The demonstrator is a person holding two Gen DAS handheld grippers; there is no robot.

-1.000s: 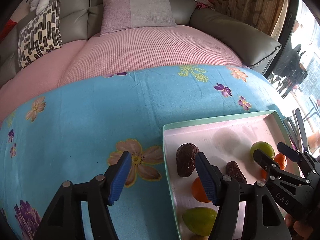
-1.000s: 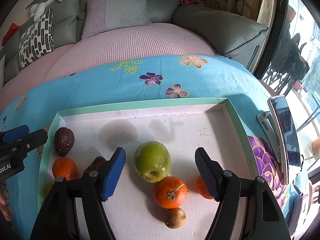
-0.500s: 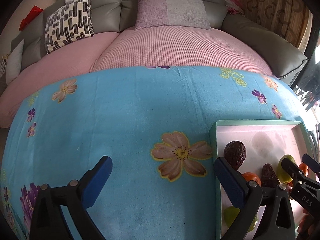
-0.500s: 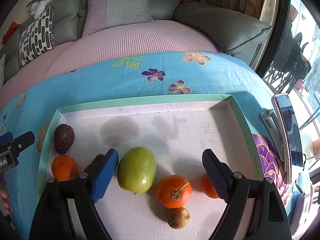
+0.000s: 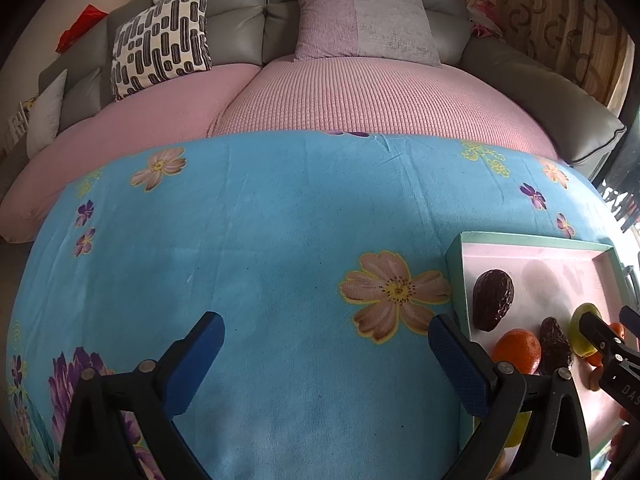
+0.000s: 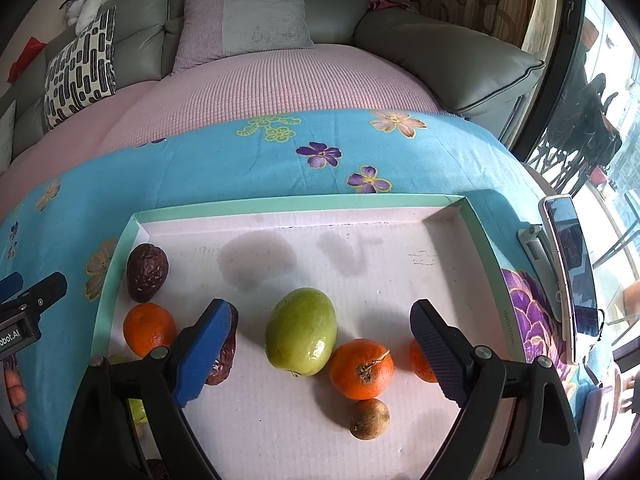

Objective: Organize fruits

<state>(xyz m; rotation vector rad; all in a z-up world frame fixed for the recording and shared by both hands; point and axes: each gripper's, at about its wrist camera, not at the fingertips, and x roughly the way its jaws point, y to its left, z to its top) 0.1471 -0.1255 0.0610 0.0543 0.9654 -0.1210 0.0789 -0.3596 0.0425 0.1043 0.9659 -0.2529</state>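
right gripper [image 6: 318,354] wide open over green fruit [image 6: 301,332] | left gripper [image 5: 326,364] wide, empty | risk: round fruit may roll in tray [image 6: 280,205] | maybe bumps orange [image 6: 361,368]

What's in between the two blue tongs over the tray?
In the right wrist view, a big green fruit and an orange touching it lie on the tray between the open right tongs.

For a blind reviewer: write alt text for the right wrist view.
The open right gripper hovers over a mint-rimmed tray on a blue floral cloth, its blue fingers either side of a green mango. Oranges, dark avocados and a small brown fruit lie around it; a sofa stands behind.
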